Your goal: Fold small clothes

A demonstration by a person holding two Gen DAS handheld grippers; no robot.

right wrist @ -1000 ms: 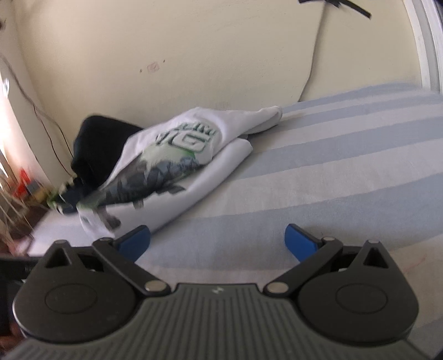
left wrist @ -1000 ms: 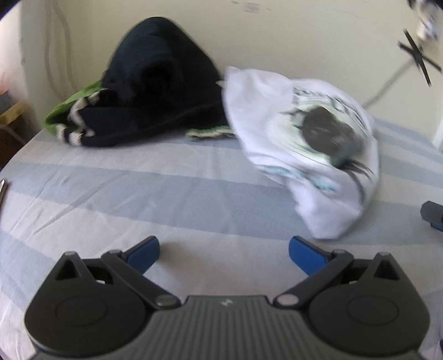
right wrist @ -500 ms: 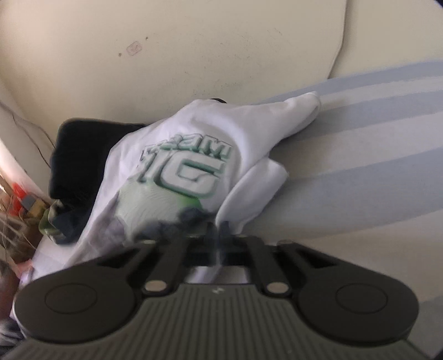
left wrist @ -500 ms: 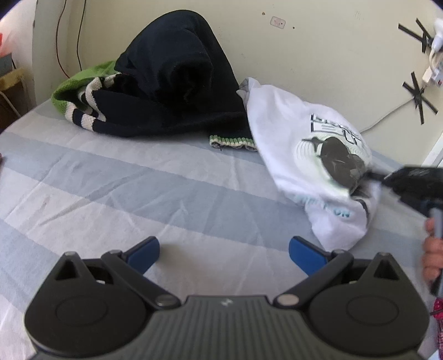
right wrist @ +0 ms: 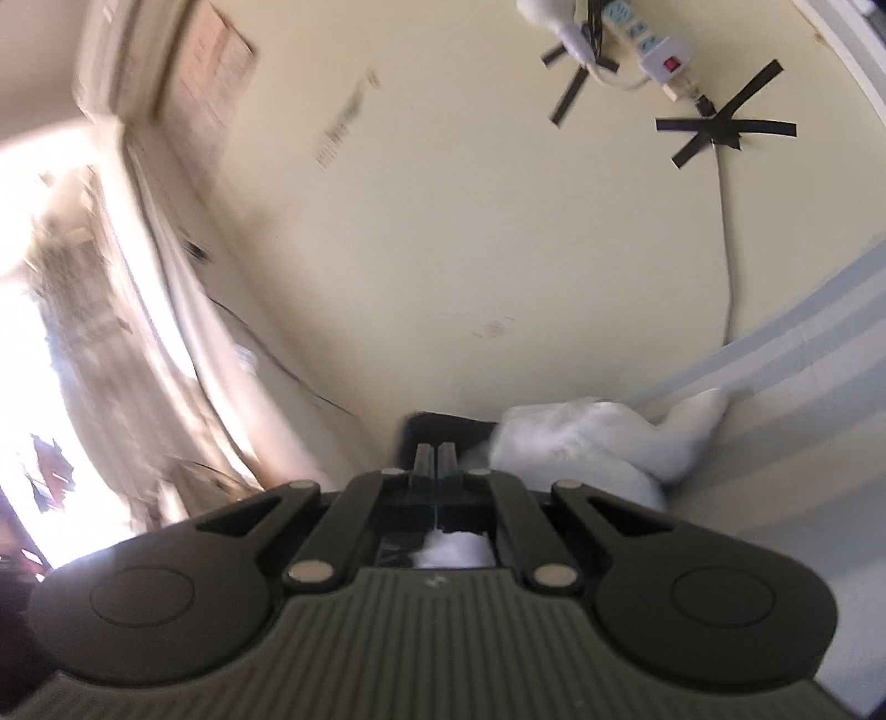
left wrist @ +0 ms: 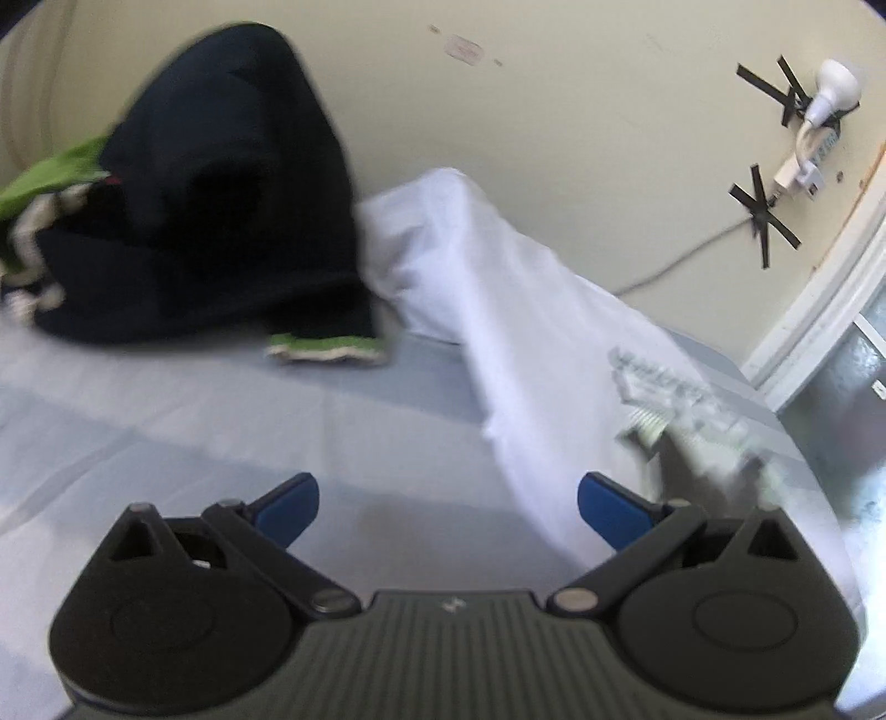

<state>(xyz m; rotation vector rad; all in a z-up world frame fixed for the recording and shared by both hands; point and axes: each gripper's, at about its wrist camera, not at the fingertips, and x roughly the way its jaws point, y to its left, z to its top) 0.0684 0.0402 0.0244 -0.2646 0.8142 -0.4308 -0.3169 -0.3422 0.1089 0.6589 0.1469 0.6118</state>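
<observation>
Left hand-held gripper (left wrist: 446, 507) is spread wide with nothing between its blue pads, low over the striped bed (left wrist: 166, 421). Right hand-held gripper (right wrist: 436, 457) has its fingers pressed together; white cloth shows just behind them, so it looks clamped on the white t-shirt (left wrist: 531, 343). The shirt stretches from the dark clothes pile (left wrist: 221, 210) at the wall out toward the right (printed graphic end blurred); the power strip (right wrist: 653, 47) is taped to the wall.
</observation>
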